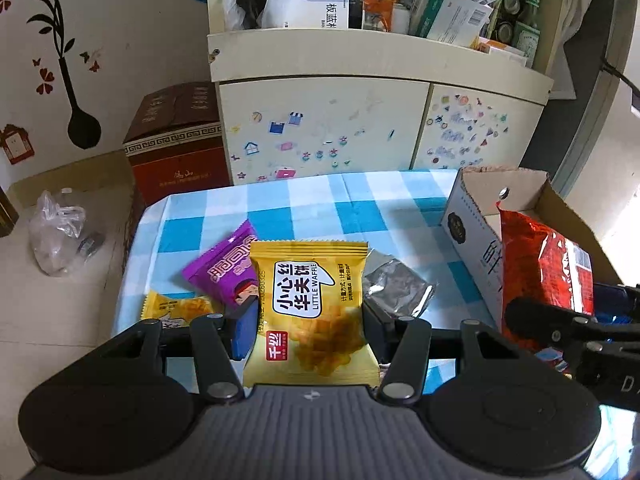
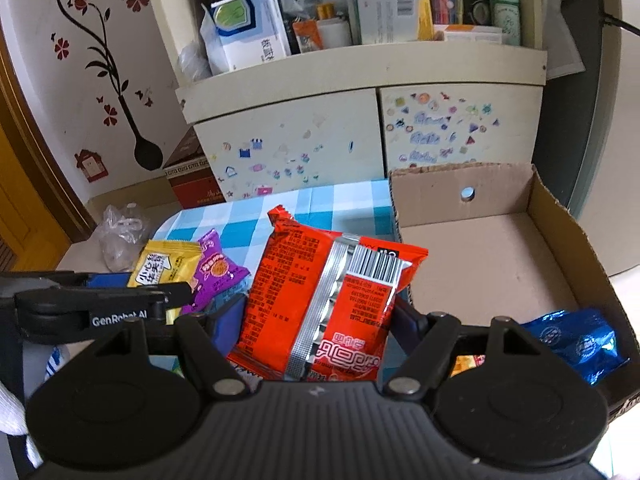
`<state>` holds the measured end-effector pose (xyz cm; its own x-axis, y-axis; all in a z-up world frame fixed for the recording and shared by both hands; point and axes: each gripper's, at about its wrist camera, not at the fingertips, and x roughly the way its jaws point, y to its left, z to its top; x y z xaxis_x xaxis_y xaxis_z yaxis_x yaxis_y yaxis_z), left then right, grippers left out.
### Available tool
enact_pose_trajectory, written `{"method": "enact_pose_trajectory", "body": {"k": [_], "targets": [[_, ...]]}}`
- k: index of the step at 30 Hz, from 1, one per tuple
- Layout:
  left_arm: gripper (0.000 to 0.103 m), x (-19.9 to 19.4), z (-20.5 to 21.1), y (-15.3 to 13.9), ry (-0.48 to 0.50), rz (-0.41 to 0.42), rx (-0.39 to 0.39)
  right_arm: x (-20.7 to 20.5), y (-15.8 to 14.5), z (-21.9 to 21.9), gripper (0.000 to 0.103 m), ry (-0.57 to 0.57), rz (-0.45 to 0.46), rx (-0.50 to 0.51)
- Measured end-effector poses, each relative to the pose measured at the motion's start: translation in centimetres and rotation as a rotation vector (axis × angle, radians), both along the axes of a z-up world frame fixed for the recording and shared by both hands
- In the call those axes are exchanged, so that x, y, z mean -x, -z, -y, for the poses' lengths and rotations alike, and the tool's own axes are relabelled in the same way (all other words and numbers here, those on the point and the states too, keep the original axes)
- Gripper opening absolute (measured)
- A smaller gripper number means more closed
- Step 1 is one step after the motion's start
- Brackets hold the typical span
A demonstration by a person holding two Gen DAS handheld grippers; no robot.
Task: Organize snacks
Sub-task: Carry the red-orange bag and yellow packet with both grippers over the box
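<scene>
My left gripper (image 1: 310, 320) is shut on a yellow waffle packet (image 1: 312, 312), held above the checked tablecloth (image 1: 360, 216). On the cloth lie a purple packet (image 1: 224, 268), another yellow packet (image 1: 176, 308) and a silver packet (image 1: 396, 284). My right gripper (image 2: 320, 312) is shut on a red snack packet (image 2: 320, 296), held beside the left wall of the open cardboard box (image 2: 480, 264). A blue foil packet (image 2: 576, 340) lies in the box. The red packet (image 1: 544, 268) and the box (image 1: 472, 232) also show in the left wrist view.
A cream cabinet (image 1: 360, 128) with stickers stands behind the table, its shelf full of boxes and bottles. A dark red carton (image 1: 176, 144) and a clear plastic bag (image 1: 60, 232) sit on the floor at the left.
</scene>
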<state>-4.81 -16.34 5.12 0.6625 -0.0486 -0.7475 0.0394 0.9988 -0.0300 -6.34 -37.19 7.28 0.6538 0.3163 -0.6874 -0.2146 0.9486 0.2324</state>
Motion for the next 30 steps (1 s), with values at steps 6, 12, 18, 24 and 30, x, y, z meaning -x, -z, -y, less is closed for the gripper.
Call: {"method": "enact_pose_trajectory", "body": {"k": [6,12,18,24,30], "targets": [[0.06,0.0,1.0,-0.7,0.01,0.014,0.053,-0.3,-0.8,1.0,0.075,0.019,0.012,-0.014],[0.06,0.1,3.1,-1.1,0.028,0.018,0.083,-0.7,-1.9,3.2,0.075,0.075,0.036,-0.039],[0.06,-0.2,5.7,-1.5,0.045,0.018,0.131,-1.0,-3.0,6.4,0.075,0.141,0.057,-0.082],[0.06,-0.7,9.2,-1.9,0.085,0.018,0.171,-1.1,-3.9,9.7,0.075,0.217,0.079,-0.129],[0.06,-1.0,12.7,-2.2,0.136,0.02,0.195,-1.3,-4.2,12.8,0.075,0.302,0.08,-0.177]]}}
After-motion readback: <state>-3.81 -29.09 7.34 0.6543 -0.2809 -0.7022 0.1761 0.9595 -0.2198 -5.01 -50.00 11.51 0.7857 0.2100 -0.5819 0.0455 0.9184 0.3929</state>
